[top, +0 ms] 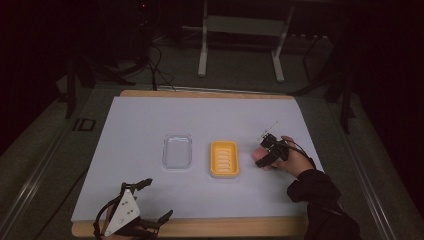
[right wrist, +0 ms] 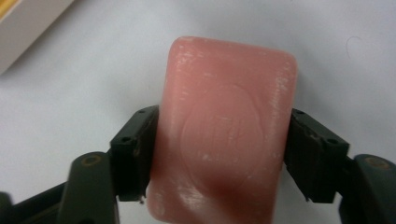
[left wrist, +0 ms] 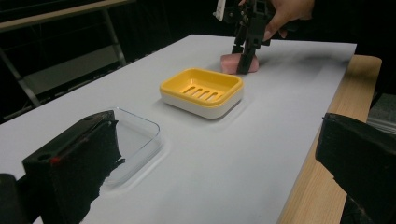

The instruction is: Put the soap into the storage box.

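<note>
While the left claw (top: pixel 156 200) gapes empty, the right claw (right wrist: pixel 219 154) clamps a smooth, rounded pink soap bar (right wrist: pixel 224 126).

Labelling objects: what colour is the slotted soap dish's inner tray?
Yellow-orange, over a white base; clearest in the left gripper view: slotted soap dish.

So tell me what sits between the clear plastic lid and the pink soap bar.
The yellow slotted soap dish lies between the clear plastic lid and the pink soap bar, as the high view shows; the right gripper grips the soap.

Dim room: white-topped wood table (top: pixel 200 227), grey floor (top: pixel 240 65), metal frame (top: pixel 240 25) behind.
</note>
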### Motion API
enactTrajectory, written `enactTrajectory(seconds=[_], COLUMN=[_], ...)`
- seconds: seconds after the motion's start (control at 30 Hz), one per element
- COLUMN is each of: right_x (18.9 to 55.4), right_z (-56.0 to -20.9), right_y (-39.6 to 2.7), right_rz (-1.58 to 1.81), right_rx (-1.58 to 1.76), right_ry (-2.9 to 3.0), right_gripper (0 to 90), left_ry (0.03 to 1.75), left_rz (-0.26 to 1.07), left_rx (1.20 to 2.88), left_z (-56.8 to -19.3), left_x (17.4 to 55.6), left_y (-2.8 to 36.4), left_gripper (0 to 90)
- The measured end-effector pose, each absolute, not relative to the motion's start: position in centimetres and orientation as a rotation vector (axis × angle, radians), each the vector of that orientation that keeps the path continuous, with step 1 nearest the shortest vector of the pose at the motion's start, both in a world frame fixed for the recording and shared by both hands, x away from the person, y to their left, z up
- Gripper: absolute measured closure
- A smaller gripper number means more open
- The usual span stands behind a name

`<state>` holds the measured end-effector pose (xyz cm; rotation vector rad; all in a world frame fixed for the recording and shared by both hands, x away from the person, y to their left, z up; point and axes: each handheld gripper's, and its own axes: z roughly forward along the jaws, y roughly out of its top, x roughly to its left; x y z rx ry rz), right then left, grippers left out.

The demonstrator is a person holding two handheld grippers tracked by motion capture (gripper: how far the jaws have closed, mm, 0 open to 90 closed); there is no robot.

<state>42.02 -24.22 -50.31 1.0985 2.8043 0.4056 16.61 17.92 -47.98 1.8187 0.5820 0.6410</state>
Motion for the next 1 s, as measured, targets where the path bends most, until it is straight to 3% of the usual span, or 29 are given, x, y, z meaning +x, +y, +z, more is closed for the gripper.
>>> enactTrajectory(seconds=[0.53,1.0], right_x=[41.1,39.9], right_z=[-49.9,-45.8], right_y=[-23.2,-23.2], right_rz=[0.307,0.396], right_rx=[1.367,1.614], right_ry=[2.646,2.469], right_gripper=[37.6,37.6], left_ry=[0.583,0.581], left_rz=[0.641,0.641], left_rx=[1.821,1.822], left_z=[-48.0,-48.0], left_x=[16.6,16.7], left_y=[17.9,17.8], left_gripper=[0.4,0.4])
